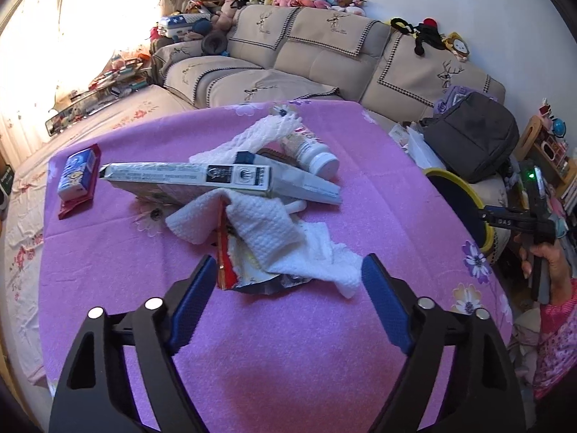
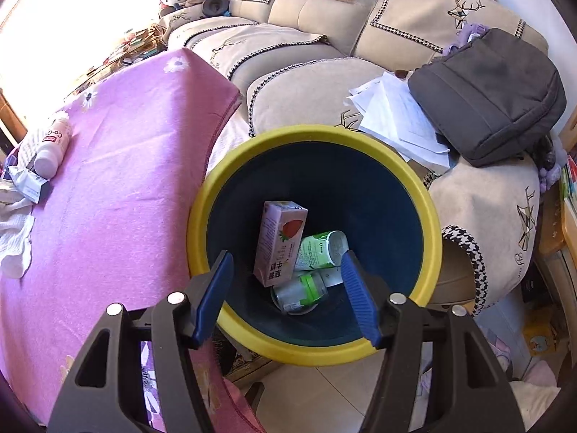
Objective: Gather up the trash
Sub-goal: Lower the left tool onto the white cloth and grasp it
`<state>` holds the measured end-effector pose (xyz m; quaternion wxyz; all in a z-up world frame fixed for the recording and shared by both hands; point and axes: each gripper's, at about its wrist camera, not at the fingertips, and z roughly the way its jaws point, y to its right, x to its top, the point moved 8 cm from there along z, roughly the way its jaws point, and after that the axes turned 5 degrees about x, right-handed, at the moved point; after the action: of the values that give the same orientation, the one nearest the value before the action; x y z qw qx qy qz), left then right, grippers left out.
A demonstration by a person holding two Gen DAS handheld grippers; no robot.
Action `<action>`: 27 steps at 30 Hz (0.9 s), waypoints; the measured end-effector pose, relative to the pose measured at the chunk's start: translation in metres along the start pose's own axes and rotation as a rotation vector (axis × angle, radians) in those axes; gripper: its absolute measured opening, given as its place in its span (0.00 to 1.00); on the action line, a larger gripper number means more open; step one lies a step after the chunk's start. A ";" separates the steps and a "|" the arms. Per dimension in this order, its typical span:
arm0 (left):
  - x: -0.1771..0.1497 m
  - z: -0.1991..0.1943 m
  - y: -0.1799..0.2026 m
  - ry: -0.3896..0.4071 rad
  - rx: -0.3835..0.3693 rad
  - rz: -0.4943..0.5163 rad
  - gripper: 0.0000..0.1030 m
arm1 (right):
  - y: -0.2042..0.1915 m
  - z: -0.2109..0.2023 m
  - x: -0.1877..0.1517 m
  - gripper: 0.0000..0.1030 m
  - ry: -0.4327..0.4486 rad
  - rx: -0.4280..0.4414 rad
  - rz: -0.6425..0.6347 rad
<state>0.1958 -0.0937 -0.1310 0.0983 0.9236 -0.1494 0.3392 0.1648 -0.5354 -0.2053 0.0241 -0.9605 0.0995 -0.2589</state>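
A heap of trash lies on the pink cloth table point(image 1: 281, 342): a long grey carton point(image 1: 187, 176), white paper towels point(image 1: 270, 231), a torn red wrapper point(image 1: 225, 252) and a white bottle point(image 1: 317, 151). My left gripper point(image 1: 288, 274) is open just in front of the heap, its fingers either side of the wrapper and towel edge, not pressing them. My right gripper point(image 2: 286, 267) hangs open above the yellow-rimmed blue bin point(image 2: 313, 353). Inside lie a pink strawberry milk carton point(image 2: 277, 241), a green-labelled cup point(image 2: 321, 249) and a clear bottle point(image 2: 299, 292). Nothing sits between the right fingers.
A blue tissue pack on a red wrapper point(image 1: 77, 176) lies at the table's left. A beige sofa point(image 2: 306, 36) stands behind with a grey bag point(image 2: 494, 93) and loose papers point(image 2: 400, 115). The person's hand point(image 1: 541, 256) holds the right gripper beside the bin.
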 end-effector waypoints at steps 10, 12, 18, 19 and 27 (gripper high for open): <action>0.005 0.021 0.014 -0.043 -0.029 0.018 0.70 | -0.009 -0.003 0.001 0.57 0.004 0.020 -0.022; 0.008 0.030 0.013 -0.058 -0.014 0.017 0.70 | -0.011 -0.004 0.001 0.58 0.003 0.022 -0.027; 0.012 0.054 0.013 -0.092 0.017 0.020 0.65 | -0.015 -0.004 -0.001 0.58 0.000 0.030 -0.040; 0.013 0.059 0.011 -0.100 0.024 0.017 0.63 | -0.016 -0.005 -0.001 0.58 0.000 0.032 -0.042; 0.015 0.084 -0.001 -0.136 0.082 -0.032 0.17 | -0.019 -0.007 -0.003 0.58 0.003 0.042 -0.048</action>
<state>0.2574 -0.1195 -0.1841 0.0555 0.9501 -0.1268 0.2796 0.1623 -0.5162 -0.1984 0.0378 -0.9615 0.0712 -0.2628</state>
